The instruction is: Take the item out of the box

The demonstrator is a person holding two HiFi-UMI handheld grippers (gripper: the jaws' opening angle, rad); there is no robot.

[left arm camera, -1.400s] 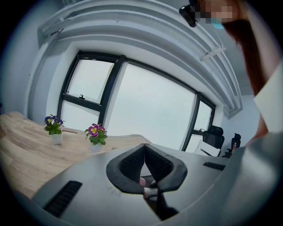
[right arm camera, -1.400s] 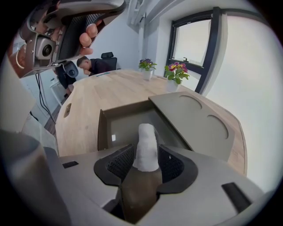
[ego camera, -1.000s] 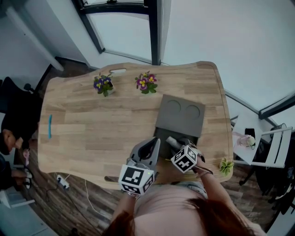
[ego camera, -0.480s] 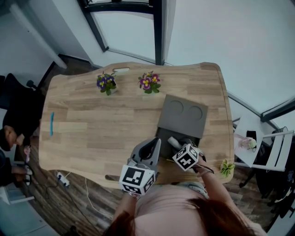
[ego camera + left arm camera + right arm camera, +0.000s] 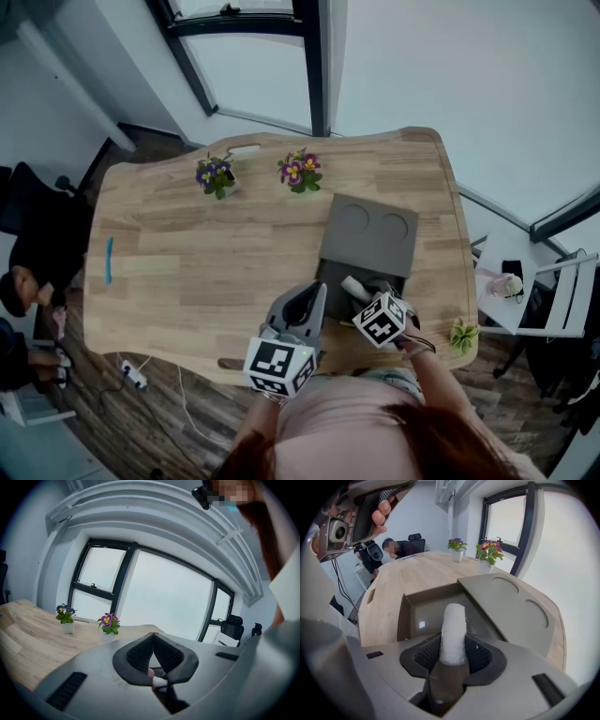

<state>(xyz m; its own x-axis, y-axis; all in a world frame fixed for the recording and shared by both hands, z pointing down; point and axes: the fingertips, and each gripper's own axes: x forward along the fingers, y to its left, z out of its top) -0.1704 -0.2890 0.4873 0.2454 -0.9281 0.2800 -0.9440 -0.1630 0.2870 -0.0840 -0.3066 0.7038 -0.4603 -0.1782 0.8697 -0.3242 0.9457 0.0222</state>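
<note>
A grey box (image 5: 328, 277) lies open near the table's front edge, its lid (image 5: 367, 234) with two round hollows folded back. My right gripper (image 5: 362, 292) points steeply down over the box's opening. Its jaws have just been closing, and a white textured roll (image 5: 453, 630) with a brown lower part stands between the pads, which press on its sides. The roll (image 5: 351, 284) sticks out over the box's dark inside (image 5: 433, 607). My left gripper (image 5: 313, 298) hovers just left of the box, nearly level. Its pads (image 5: 153, 637) meet at the tips, with nothing gripped.
Two small pots of purple flowers (image 5: 214, 174) (image 5: 298, 170) stand at the table's far edge. A blue pen (image 5: 109, 260) lies at the far left. A seated person (image 5: 23, 281) is left of the table. A white chair (image 5: 539, 300) and a small plant (image 5: 460, 336) are at the right.
</note>
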